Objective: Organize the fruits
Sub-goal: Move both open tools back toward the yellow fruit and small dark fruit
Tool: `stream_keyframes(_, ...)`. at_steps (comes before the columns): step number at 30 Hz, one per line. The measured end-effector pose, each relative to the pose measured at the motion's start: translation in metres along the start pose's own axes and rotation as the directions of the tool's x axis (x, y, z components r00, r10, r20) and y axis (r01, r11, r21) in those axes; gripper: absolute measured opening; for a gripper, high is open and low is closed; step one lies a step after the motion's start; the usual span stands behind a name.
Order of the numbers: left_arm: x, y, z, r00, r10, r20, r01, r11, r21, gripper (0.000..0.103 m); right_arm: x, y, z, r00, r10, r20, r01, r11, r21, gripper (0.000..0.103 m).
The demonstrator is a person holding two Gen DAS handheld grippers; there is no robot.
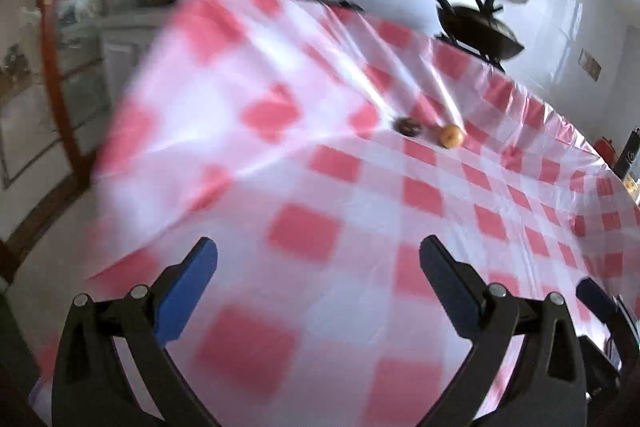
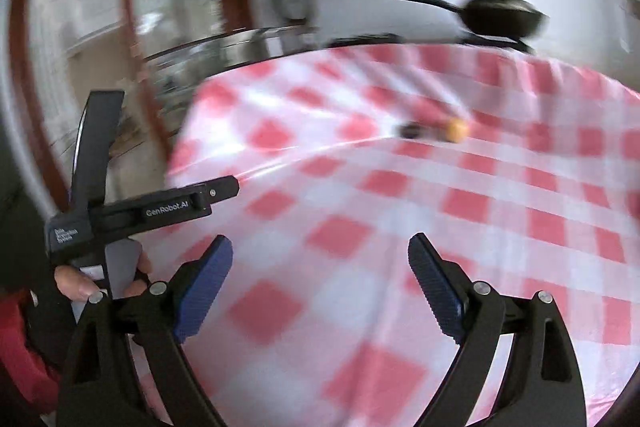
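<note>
1. Both wrist views were blurred, and both looked down across a table covered by a red and white checked tablecloth [image 1: 360, 187].
2. Your left gripper [image 1: 318, 263] was released: its two blue-padded fingers [image 1: 188, 291] stood wide apart above the cloth, with only bare checks between them.
3. Your right gripper [image 2: 320, 259] was released as well, its ribbed blue pads [image 2: 206, 287] spread wide over the cloth and gripping nothing.
4. Two small fruits lay on the cloth, well ahead of both grippers and toward the far side of the table.
5. One was a round orange-yellow fruit [image 1: 452, 136]; the other was a darker fruit [image 1: 407, 126], brownish or purplish, too blurred to identify.
6. The dark fruit lay just to the left of the orange one in both views; I could not tell whether they touched.
7. In the right wrist view, your left hand [image 2: 80, 283] held the black body of the left gripper at the lower left, beside a red sleeve [image 2: 24, 343].
8. Beyond the far table edge stood a black pan [image 1: 476, 27] with a long handle.
9. A wooden-framed window [image 2: 80, 7] filled the left background.
</note>
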State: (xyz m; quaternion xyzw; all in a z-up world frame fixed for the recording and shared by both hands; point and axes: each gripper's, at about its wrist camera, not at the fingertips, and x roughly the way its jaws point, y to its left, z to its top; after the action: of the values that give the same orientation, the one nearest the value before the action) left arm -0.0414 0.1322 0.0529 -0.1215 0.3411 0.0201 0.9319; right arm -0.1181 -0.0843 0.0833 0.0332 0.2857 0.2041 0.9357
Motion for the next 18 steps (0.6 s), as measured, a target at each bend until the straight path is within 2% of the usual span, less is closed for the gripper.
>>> stream_keyframes(4, 0.062, -0.031, 0.027, 0.999, -0.022, -0.040, 0.020, 0.999, -0.038, 0.101, 0.025, -0.048, 0.010, 0.996, -0.089, -0.025, 0.091, 0.990, 0.105, 0.087)
stream_keyframes(8, 0.109, -0.053, 0.047, 0.998, -0.018, -0.052, 0.016, 0.999, -0.044, 0.101, 0.048, -0.085, 0.012, 0.989, -0.133, -0.071, 0.145, 0.972, 0.185, 0.087)
stream_keyframes(13, 0.141, -0.059, 0.057, 0.995, -0.038, -0.089, 0.032, 0.998, -0.062, 0.101, 0.078, -0.117, 0.022, 0.975, -0.186, -0.123, 0.212, 0.945, 0.248, 0.087)
stream_keyframes(18, 0.137, -0.052, 0.057, 0.995, -0.091, -0.042, 0.087, 0.992, -0.090, 0.101, 0.114, -0.138, 0.036, 0.963, -0.225, -0.146, 0.257, 0.929, 0.265, 0.087)
